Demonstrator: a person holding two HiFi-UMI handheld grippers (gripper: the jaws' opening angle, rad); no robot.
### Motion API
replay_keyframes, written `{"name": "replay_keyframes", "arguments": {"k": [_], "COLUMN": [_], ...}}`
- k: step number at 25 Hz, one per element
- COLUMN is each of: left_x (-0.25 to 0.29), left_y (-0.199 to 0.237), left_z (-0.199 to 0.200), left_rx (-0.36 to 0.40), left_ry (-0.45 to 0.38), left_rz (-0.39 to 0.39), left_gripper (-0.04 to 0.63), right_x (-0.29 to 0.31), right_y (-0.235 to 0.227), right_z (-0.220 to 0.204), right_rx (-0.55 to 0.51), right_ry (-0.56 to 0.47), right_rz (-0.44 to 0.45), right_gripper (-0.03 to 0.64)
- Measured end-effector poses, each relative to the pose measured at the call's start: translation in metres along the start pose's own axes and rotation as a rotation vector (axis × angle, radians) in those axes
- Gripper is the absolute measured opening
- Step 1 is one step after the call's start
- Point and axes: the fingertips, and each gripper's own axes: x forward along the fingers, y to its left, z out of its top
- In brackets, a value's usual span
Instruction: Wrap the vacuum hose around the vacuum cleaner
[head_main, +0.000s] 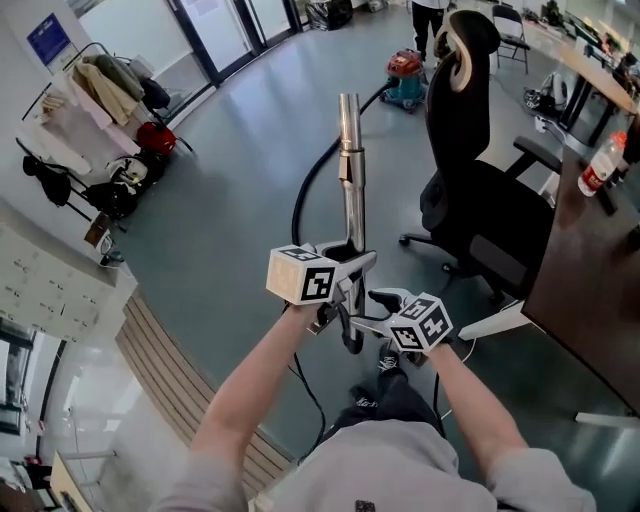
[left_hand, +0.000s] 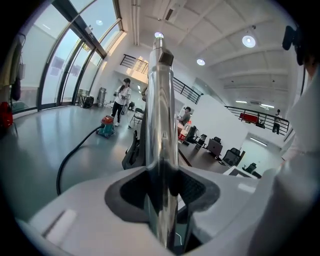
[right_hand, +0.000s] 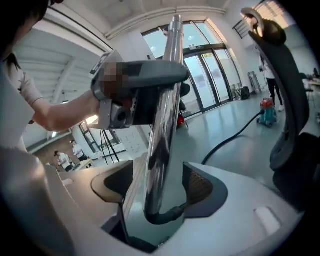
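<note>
A chrome vacuum wand stands steeply up in front of me. My left gripper is shut on it near its lower part; in the left gripper view the wand fills the space between the pads. Just below, my right gripper is open, and the wand passes between its pads with a gap on each side. The right gripper view also shows the left gripper higher on the wand. A black hose runs from the wand's lower end across the floor to the red and teal vacuum cleaner far ahead.
A black office chair stands close on the right, with a dark desk and a bottle beyond it. A coat rack is at the far left. A person stands by the vacuum cleaner.
</note>
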Motion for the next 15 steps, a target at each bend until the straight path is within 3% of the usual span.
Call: {"name": "replay_keyframes", "arguments": {"k": [4,8,12,15], "left_x": [0.002,0.009,0.018,0.026], "left_y": [0.006,0.026,0.057,0.078], "left_z": [0.023,0.043,0.059,0.065], "left_rx": [-0.031,-0.056,-0.086,-0.047], "left_ry": [-0.031,-0.073,-0.127,-0.127], "left_rz": [0.032,0.070,0.110,0.155], "left_gripper": [0.160,0.161,0.169,0.192], "right_x": [0.033,0.045,0.041,0.038], "right_y": [-0.009,-0.029,-0.049,-0.062], "right_z": [-0.002,0.010,0.023,0.030], "right_rx": [0.045,0.021,0.022,0.042], "right_ry": [0.006,-0.032,0.008,0.065], "right_rz": [0.061,0.115,0.216,0.292], "right_gripper": [0.319,0.176,0.170,0.170]}}
